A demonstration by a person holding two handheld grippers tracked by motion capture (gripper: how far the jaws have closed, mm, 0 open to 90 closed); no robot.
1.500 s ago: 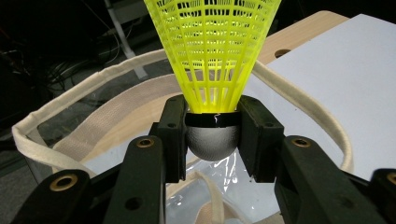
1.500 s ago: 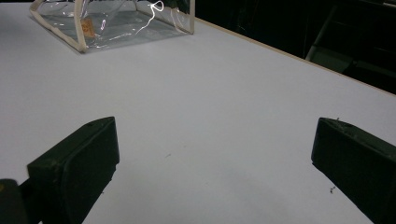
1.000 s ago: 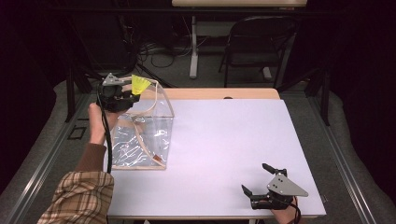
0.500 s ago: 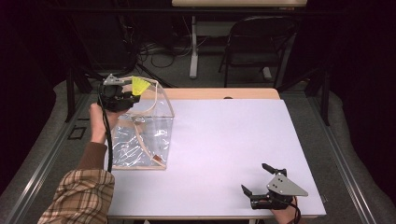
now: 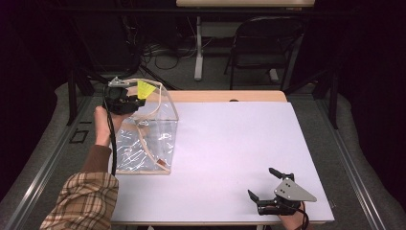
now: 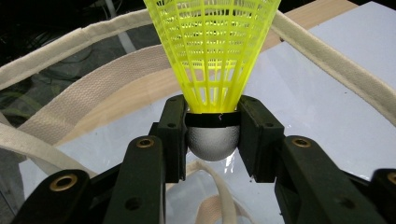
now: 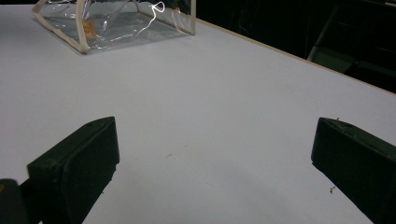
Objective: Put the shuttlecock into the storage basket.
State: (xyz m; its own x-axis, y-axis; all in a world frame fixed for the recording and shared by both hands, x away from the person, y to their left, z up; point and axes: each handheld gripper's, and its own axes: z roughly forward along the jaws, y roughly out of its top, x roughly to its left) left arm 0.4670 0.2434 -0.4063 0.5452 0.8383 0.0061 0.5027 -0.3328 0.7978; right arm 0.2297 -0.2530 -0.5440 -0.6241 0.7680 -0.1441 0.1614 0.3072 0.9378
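Nearest the person, at the front right corner of the desk, the right gripper rests low on the white top with its jaws spread wide and nothing between them. Farther off, at the left edge, stands a clear plastic bag edged with cream webbing, its mouth open upward. Just above that mouth the left gripper is held in the person's left hand. Its jaws are clamped on the silver rounded cork of a yellow shuttlecock, one pad on each side of the cork. The mesh skirt fans out beyond the jaw tips, over the bag's opening.
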